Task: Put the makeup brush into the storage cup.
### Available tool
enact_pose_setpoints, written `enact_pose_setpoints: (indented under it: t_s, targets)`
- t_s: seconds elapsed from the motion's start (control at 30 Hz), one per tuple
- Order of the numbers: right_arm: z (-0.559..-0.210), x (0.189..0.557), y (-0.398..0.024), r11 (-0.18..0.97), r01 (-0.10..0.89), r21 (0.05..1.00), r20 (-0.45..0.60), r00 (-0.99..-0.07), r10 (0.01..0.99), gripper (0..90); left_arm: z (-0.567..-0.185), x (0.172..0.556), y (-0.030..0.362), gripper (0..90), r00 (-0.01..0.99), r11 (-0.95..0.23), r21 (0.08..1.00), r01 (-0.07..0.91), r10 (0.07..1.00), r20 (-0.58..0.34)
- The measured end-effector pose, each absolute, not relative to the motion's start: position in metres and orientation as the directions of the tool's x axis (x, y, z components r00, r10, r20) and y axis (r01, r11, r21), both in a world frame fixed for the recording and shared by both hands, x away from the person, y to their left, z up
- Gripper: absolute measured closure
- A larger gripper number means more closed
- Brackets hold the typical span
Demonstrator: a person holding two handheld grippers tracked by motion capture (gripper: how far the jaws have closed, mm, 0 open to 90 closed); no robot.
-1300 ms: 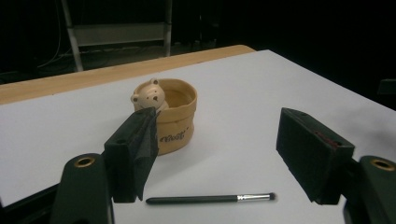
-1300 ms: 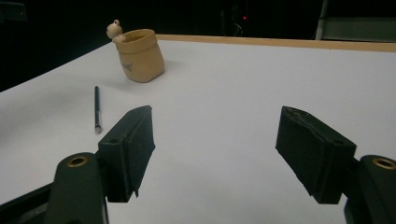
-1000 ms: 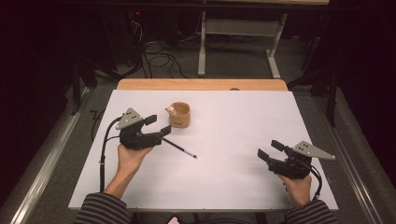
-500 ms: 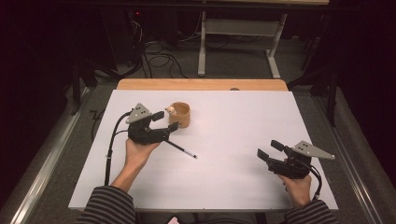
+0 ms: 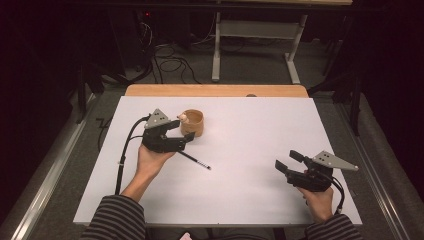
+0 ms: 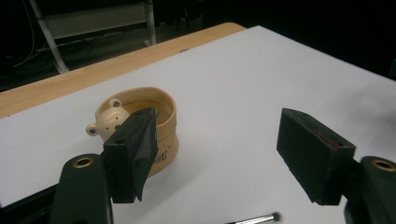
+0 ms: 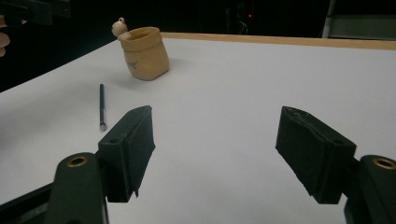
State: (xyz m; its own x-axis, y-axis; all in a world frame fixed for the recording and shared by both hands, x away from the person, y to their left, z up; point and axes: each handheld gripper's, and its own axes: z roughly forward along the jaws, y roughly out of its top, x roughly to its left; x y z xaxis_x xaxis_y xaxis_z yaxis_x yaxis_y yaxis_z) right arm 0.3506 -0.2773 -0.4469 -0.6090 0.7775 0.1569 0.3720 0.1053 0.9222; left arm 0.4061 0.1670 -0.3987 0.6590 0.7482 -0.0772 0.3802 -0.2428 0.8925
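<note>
The left gripper (image 5: 181,134) hovers with fingers apart just beside the tan, sack-shaped cup with a small animal head on its rim (image 5: 192,122), which stands far left on the white bench (image 5: 250,150). One finger (image 6: 135,149) could knock the light cup over if it closes off-centre. The thin black brush with a metal tip (image 5: 196,160) lies near it. The right gripper (image 5: 289,164) rests with fingers apart, near right. The cup's inside and printed lettering are unreadable.
</note>
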Motion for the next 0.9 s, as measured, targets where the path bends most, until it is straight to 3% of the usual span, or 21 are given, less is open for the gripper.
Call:
enact_pose_setpoints:
  t_s: [0.77,0.9]
  targets:
    - [-0.447,0.351,-0.277,0.110,0.372,0.921,0.153,-0.609,0.779,28.9,-0.398,0.415,0.151,27.2,0.747,-0.562,0.727,0.394,0.657,0.103]
    - [-0.447,0.350,-0.277,0.111,0.372,0.922,0.152,-0.610,0.778,28.9,-0.401,0.417,0.149,27.0,0.770,-0.601,0.684,0.413,0.631,0.090]
